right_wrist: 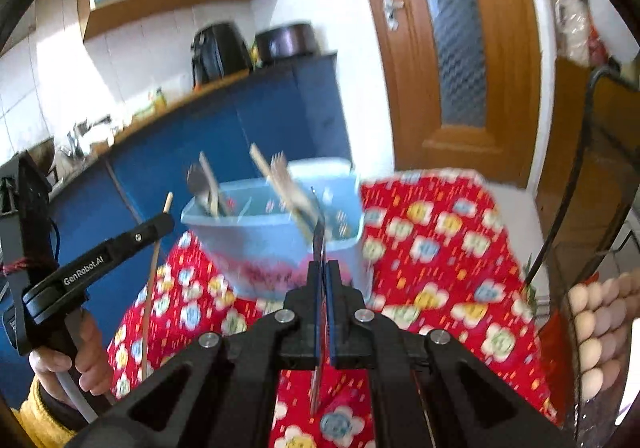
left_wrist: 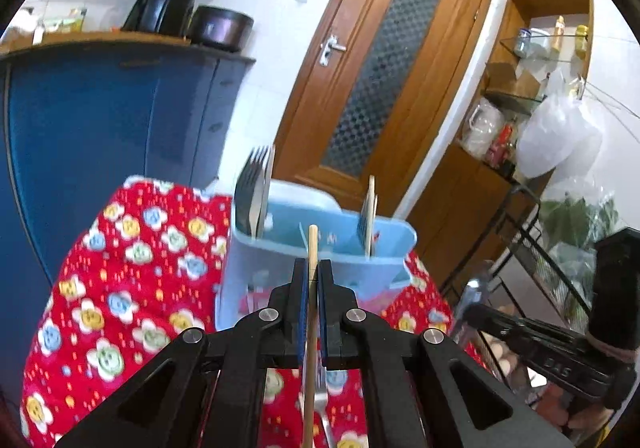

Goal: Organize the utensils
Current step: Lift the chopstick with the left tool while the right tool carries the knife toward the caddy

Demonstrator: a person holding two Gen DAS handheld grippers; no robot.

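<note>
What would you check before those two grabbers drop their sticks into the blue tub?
1. Left gripper shut on the wooden chopstick: ok.
2. Right gripper shut on a thin dark-blue utensil: ok; its type, cannot tell.
3. Blue holder upright on the red flowered cloth: ok.
4. Free compartment in the holder, which already has forks: cannot tell.
5. Grippers apart from each other: ok.
</note>
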